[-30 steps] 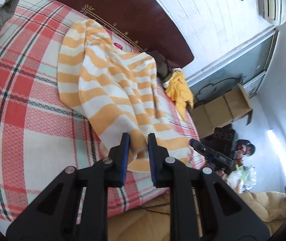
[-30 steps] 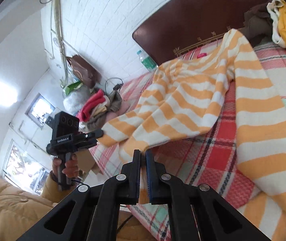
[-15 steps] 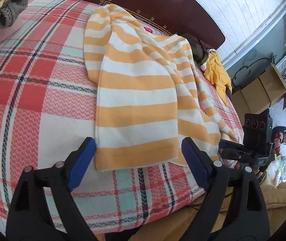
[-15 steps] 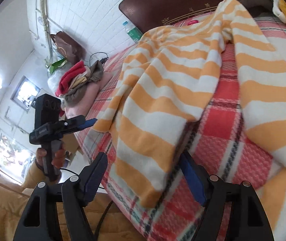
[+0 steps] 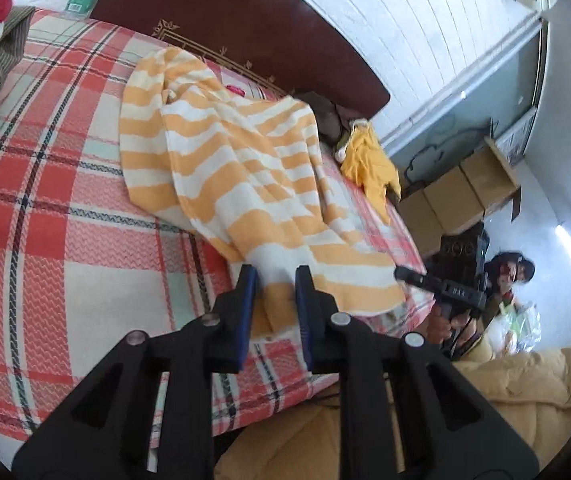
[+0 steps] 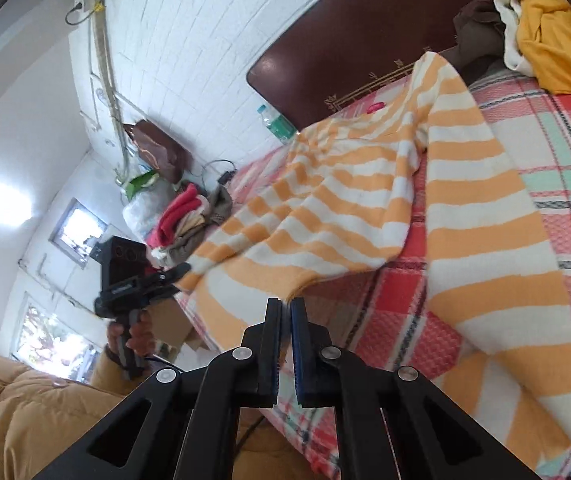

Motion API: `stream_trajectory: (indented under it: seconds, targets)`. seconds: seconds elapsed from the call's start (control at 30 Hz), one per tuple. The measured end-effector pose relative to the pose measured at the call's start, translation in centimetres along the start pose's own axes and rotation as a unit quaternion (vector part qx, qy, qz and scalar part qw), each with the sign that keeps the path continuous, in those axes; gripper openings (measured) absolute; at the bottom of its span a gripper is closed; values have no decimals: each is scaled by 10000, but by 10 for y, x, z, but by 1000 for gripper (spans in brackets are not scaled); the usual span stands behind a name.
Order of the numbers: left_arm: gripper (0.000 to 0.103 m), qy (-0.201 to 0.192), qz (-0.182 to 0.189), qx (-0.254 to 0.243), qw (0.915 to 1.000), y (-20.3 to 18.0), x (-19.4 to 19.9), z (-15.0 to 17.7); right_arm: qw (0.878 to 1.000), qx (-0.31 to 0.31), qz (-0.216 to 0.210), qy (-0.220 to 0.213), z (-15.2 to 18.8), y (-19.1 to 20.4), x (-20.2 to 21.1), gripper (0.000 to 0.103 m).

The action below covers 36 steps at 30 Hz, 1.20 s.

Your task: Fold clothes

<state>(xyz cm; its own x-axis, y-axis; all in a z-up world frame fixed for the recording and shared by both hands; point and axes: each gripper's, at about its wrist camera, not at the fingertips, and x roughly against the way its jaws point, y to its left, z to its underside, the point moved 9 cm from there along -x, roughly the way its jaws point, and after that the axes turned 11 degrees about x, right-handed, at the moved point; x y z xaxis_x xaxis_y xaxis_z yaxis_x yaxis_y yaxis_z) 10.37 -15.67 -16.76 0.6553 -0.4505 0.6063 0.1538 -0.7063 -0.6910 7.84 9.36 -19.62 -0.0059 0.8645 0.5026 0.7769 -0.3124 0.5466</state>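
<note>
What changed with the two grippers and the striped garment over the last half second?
Both grippers, wide open half a second ago, have closed: the left gripper on the striped garment at its near hem, the right gripper on its near edge, bunching the cloth. The yellow clothes stayed put.

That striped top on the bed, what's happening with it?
A person is folding it, holding a two-finger gripper in each hand. The left gripper has pinched the near hem of the orange-and-white striped top, with cloth between its fingers. The right gripper is nearly shut at another edge of the top, though whether it really holds cloth is unclear. The top lies rumpled on the plaid bedspread, not yet folded.
</note>
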Motion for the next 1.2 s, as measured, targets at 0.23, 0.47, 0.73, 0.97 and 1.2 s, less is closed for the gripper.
stream_trajectory:
  seconds: [0.23, 0.47, 0.73, 0.97, 1.2]
  targets:
    - [70, 264, -780, 178, 9964, 42, -22, 18, 9941, 857, 443, 496, 1, 18, -26, 43]
    - [82, 356, -670, -30, 9971, 27, -43, 24, 9837, 1153, 948, 1002, 7, 17, -56, 73]
    - [23, 367, -809, 254, 9957, 31, -50, 14, 9943, 293, 495, 898, 30, -1, -69, 3]
    - [15, 91, 62, 338, 9994, 1, 9, 3, 9996, 136, 112, 206, 5, 7, -17, 3]
    - [65, -64, -1079, -42, 9941, 32, 16, -2, 9962, -61, 832, 269, 4, -26, 18, 7]
